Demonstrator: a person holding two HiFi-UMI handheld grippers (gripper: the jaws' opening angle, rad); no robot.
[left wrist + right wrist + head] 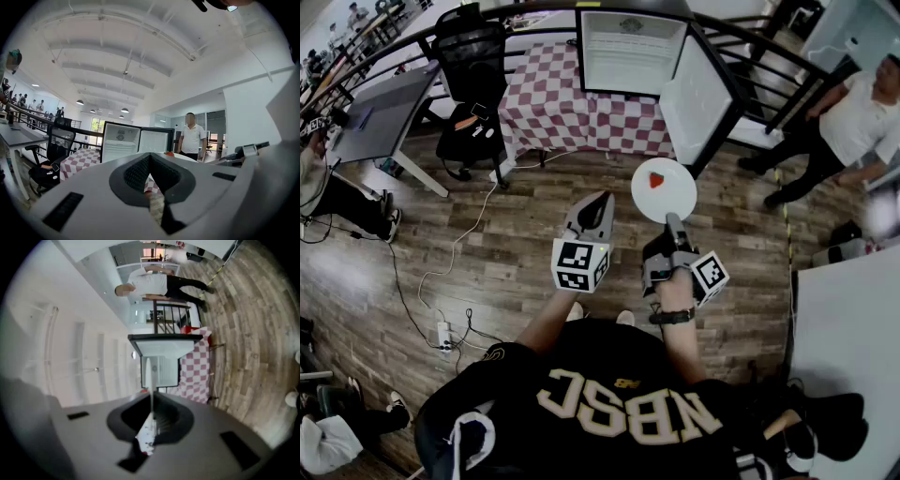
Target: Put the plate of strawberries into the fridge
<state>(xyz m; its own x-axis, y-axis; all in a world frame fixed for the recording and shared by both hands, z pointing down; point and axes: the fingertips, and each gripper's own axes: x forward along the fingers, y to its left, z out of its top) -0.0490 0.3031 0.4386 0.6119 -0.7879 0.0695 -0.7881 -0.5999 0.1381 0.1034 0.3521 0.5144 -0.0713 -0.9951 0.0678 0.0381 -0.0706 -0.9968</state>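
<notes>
In the head view my right gripper [673, 221] is shut on the near rim of a white plate [664, 190] that carries one red strawberry [656, 180]. The right gripper view shows that plate [148, 376] edge-on, pinched between the jaws of the right gripper [151, 405]. Ahead stands a small fridge [628, 49] with its door [698, 94] swung open to the right. My left gripper [602, 202] hangs beside the plate, on its left, shut and holding nothing. From the left gripper [150, 162] I see the fridge [121, 140] and the plate's rim [180, 157].
The fridge sits on a table with a red-checked cloth [548, 103]. A black office chair [473, 66] and a grey desk [380, 112] stand to the left. A person in a white shirt [853, 117] stands at the right. Cables [441, 281] run across the wooden floor.
</notes>
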